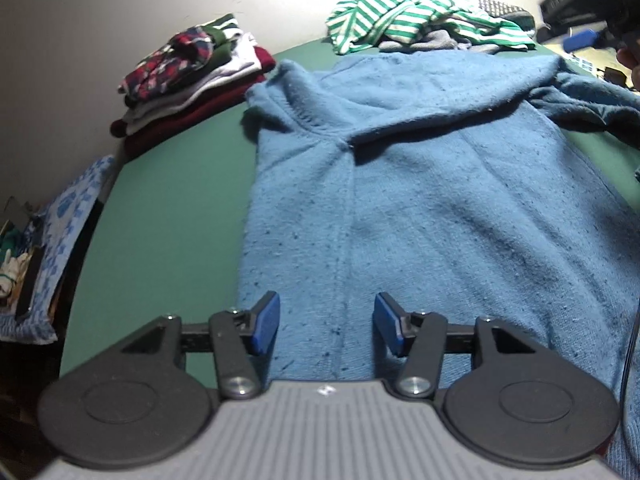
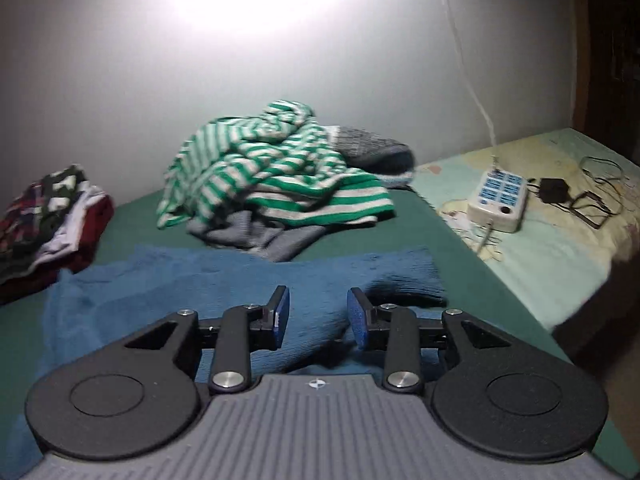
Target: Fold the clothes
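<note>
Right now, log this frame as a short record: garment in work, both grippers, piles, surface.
garment in work: blue sweater, spread flat, one sleeve folded across the chest
left gripper: open, above the sweater's hem, nothing held
right gripper: open, above the sweater, nothing held
folded stack: far left of the green surface
unfolded pile: green-striped top over grey items, beyond the sweater

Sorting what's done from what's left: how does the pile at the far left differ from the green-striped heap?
The folded stack lies in flat, squared layers; the striped heap is crumpled and loose. The stack is dark red, white and plaid; the heap is green-and-white stripes over grey. Both rest on the green surface, beyond the blue sweater.
</note>
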`<state>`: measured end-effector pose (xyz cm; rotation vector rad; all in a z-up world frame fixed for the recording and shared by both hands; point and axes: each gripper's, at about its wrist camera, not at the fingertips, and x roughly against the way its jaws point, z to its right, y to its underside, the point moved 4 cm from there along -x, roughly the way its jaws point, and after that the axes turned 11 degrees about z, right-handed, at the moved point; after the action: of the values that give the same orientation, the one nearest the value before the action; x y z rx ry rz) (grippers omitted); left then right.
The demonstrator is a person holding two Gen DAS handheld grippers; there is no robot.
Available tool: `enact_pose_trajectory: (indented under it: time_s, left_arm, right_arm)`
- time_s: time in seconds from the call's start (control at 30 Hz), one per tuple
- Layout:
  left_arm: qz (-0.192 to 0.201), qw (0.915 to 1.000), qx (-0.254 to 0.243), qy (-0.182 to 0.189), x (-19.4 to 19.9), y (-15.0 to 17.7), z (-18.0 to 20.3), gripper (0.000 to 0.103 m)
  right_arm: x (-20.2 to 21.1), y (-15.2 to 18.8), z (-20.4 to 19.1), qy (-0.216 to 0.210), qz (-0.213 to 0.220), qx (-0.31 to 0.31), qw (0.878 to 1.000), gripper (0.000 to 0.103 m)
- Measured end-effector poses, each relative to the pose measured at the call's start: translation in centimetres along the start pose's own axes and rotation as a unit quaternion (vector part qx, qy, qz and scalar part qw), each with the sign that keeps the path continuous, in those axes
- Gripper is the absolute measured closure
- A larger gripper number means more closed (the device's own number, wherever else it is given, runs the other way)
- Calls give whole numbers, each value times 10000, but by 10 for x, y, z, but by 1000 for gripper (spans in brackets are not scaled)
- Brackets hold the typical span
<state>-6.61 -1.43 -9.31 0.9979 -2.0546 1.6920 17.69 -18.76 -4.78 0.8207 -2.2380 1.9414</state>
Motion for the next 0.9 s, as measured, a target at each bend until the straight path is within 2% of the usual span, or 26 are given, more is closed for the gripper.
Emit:
enact_pose_trajectory:
  time_s: [0.1, 0.13, 0.2, 0.27, 0.4, 0.47, 0.5, 0.57, 0.6, 0.7, 0.77, 0.9]
  left_arm:
    - [-42, 9999, 118, 6, 0, 2, -1, 43]
    - [-86, 9999, 132, -4, -1, 4, 0, 42]
    - [-70, 9998, 172, -54, 0, 5, 1, 42]
    - [-91, 9996, 252, -60, 2, 6, 1, 41]
    - [-108, 9992, 371, -105, 8, 12, 0, 35]
    - [-130, 9990, 416, -134, 11, 15, -2, 28]
    - [-142, 9988, 441, -147, 12, 17, -4, 27]
    - [-172, 9983, 541, -138, 14, 19, -7, 24]
    - [-182, 9980, 587, -133, 14, 20, -8, 24]
    - [-190, 9980, 591, -127, 15, 21, -9, 23]
    - [-192, 9983, 541, -123, 15, 21, -10, 21]
    - [-226, 9983, 529, -118, 12, 20, -14, 15]
  right_arm:
    - [-4, 5, -57, -1430, -118, 362, 9890, 69]
    - [-9, 5, -77, -1740, -172, 561, 9830, 70]
    - [-27, 10, -115, -2115, -298, 1001, 9718, 70]
    - [-50, 16, -144, -2325, -450, 1143, 9648, 72]
    - [-91, 37, -190, -2939, -1113, 1056, 9434, 73]
    - [-101, 45, -199, -2948, -1203, 1224, 9400, 77]
    - [-108, 48, -198, -2756, -1173, 1396, 9438, 78]
    - [-120, 48, -182, -2511, -1173, 1296, 9520, 75]
    - [-121, 45, -173, -2543, -1185, 1148, 9530, 75]
    - [-114, 30, -157, -2557, -1056, 1077, 9549, 59]
    - [-111, 14, -143, -2767, -929, 819, 9529, 60]
    - [-128, 12, -133, -2635, -1004, 1803, 9423, 57]
